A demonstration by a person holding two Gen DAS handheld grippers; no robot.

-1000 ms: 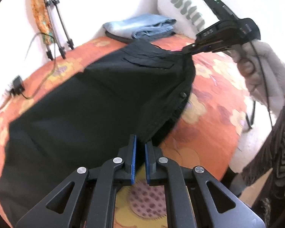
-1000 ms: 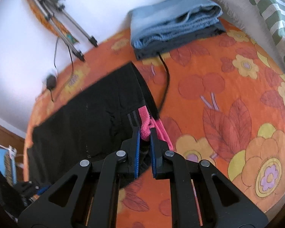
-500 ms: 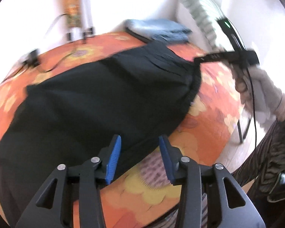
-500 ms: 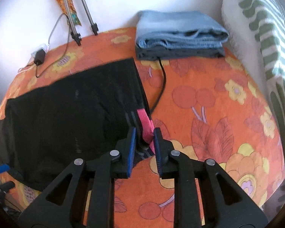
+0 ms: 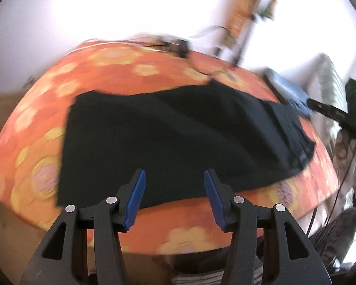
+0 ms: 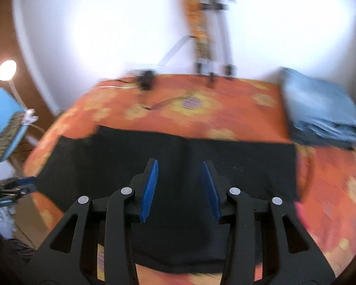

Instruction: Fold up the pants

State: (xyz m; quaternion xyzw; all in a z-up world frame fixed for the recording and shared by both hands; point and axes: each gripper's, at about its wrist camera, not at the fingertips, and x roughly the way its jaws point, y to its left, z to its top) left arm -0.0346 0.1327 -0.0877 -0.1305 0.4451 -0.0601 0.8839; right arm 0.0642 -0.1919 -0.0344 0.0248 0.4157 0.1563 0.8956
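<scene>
Across the orange floral bedspread [image 6: 225, 109] black pants [image 6: 178, 161] lie flat, left gripper [image 5: 173, 194] and right gripper [image 6: 179, 187] both spread wide, empty.

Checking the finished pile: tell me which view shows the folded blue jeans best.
Right wrist view: the folded blue jeans sit whole at the bedspread's far right. The left wrist view shows only a blurred blue sliver behind the black pants.

Black fingers [image 5: 214, 198] (blue ribbed pads, silver screws) on both grippers.
</scene>
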